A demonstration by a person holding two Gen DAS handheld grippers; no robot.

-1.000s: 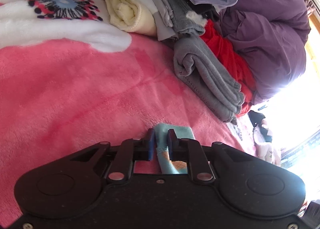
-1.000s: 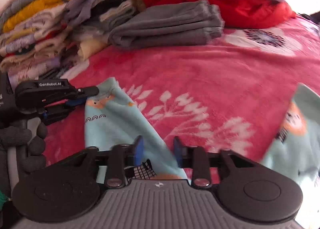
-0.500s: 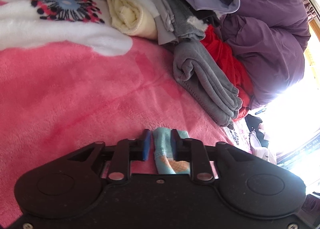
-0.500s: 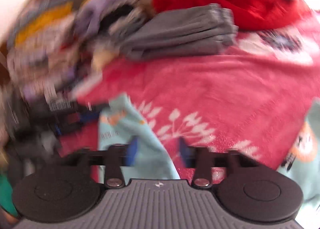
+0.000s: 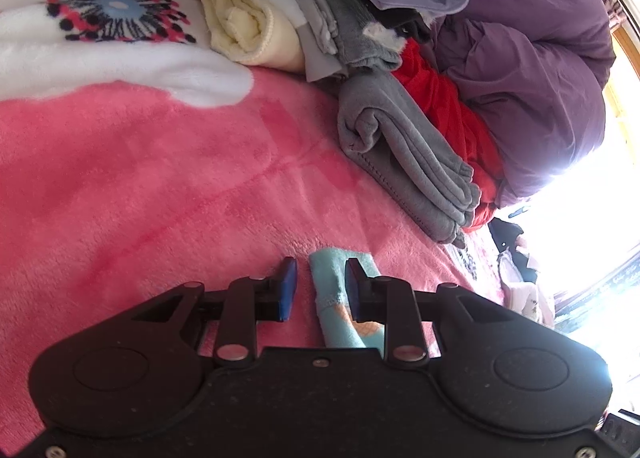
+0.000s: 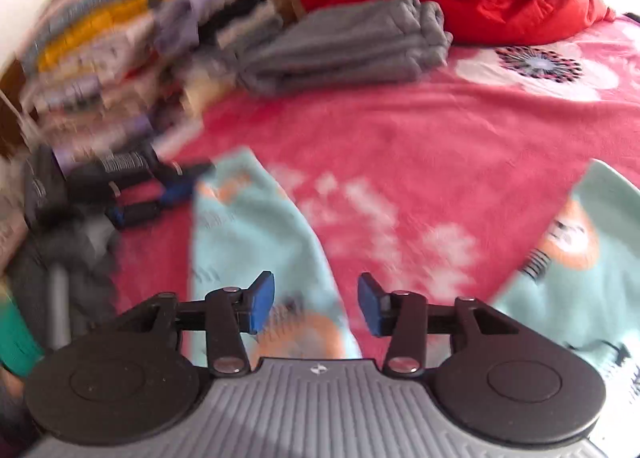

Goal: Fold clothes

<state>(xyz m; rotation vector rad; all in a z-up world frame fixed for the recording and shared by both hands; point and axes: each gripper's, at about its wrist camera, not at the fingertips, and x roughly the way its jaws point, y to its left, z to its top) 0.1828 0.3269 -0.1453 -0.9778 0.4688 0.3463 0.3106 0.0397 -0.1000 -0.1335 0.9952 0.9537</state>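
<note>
**Both grippers loose over the teal garment**

The left gripper point(image 5: 318, 288) stands narrowly parted. A folded edge of the teal printed garment point(image 5: 334, 298) lies between its blue pads point(image 5: 288, 286) without being pinched: a gap shows on one side. The right gripper point(image 6: 316, 304) has its jaws closing with a clear gap, over another part of the same garment point(image 6: 256, 242), the pads not touching it. The garment lies spread on the pink floral blanket point(image 6: 400, 130), one leg running toward the left gripper point(image 6: 160, 194), another part at the right edge.

The risk: with neither grip firm, a pull could slip off the cloth or snag the plush blanket underneath, spoiling the fold. The folded grey garment point(image 5: 408, 162) and blurred clothes stack point(image 6: 100, 70) sit near enough to be nudged.
</note>
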